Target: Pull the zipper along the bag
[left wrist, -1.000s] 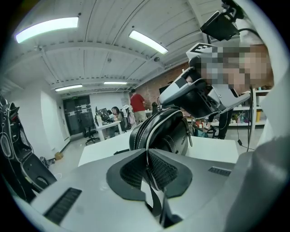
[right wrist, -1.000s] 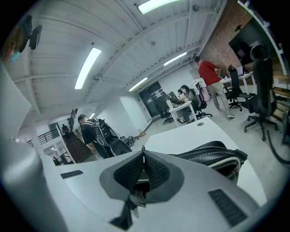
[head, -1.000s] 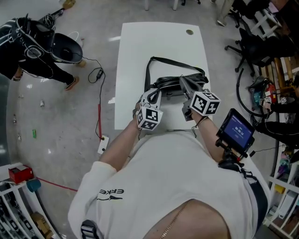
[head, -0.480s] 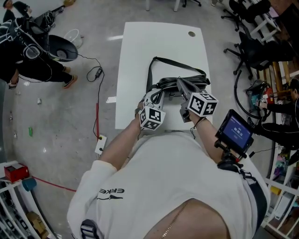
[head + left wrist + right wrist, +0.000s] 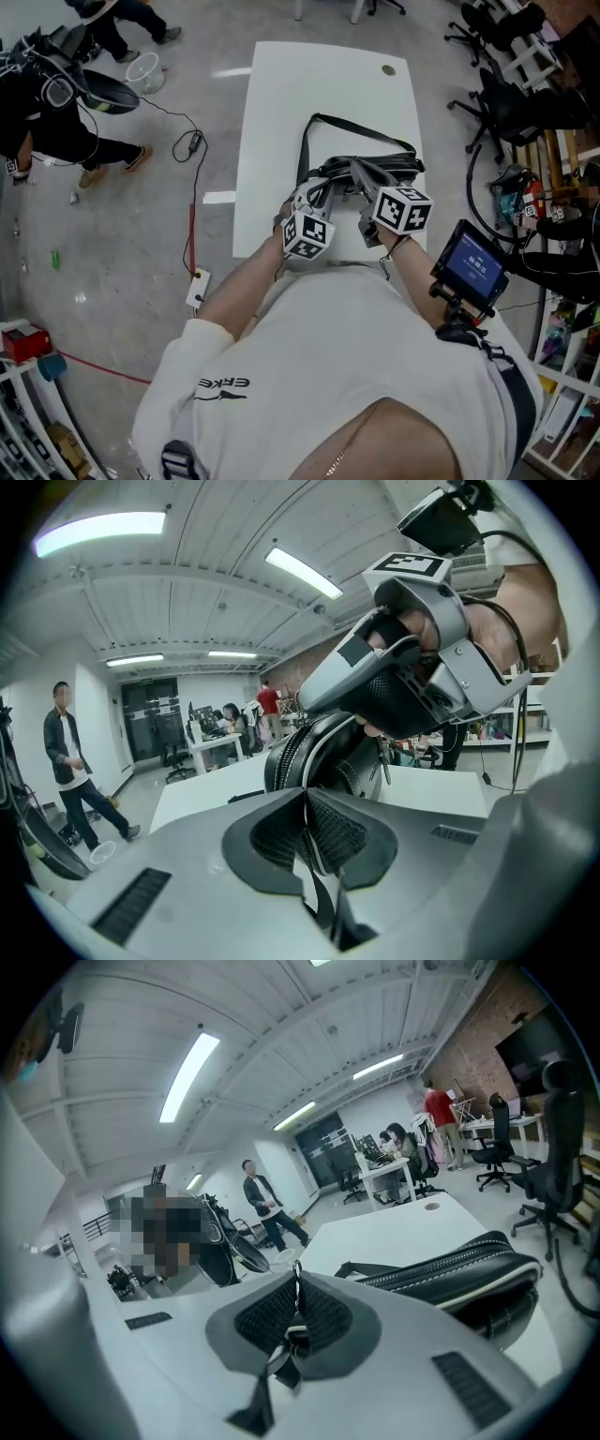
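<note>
A black bag with a long strap lies on the white table. My left gripper is at the bag's near left end. In the left gripper view it is shut on a thin black edge of the bag with white piping, and the bag's zipped top rises just beyond. My right gripper sits over the bag's top. In the right gripper view it is shut on the small metal zipper pull, and the bag lies to the right.
Office chairs stand right of the table. A small screen is strapped near the person's right arm. A cable runs over the floor at the left, where a person stands. The table has a grommet hole.
Both grippers keep their hold and have barely shifted on the bag. The people on the floor at the upper left have moved.
</note>
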Motion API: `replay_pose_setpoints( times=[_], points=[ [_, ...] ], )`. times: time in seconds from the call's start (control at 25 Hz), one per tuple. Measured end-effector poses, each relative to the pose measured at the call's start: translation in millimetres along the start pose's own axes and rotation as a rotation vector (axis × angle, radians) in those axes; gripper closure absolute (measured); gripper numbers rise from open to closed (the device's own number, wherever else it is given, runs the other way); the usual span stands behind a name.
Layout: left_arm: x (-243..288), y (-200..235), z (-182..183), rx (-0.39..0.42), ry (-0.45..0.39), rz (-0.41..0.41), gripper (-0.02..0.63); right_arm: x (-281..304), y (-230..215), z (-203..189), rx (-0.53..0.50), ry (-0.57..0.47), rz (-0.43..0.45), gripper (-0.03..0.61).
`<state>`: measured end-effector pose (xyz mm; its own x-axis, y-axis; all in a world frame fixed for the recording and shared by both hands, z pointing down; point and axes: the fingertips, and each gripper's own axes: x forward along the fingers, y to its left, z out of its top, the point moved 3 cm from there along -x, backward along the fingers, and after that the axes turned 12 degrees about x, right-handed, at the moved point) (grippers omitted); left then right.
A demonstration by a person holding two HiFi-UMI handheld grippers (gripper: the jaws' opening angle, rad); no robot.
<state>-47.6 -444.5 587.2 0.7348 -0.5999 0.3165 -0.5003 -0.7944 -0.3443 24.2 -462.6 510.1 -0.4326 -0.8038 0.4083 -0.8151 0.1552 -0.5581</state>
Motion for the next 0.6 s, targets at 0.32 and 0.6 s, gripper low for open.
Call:
replay_pose_setpoints(
  times=[0.32,0.6],
  points=[
    [3.4,-5.7,5.8,-0.009,-0.013,-0.014,0.607,4.8,4.1,-7.0,-0.016,0.055,0.007,0.569],
    [4.1,-10.1,14.0,-0.006,-0.024,-0.026,0.607,10.7,10.2,-15.6,-0.036,0.103,0.008,0.569]
  ],
)
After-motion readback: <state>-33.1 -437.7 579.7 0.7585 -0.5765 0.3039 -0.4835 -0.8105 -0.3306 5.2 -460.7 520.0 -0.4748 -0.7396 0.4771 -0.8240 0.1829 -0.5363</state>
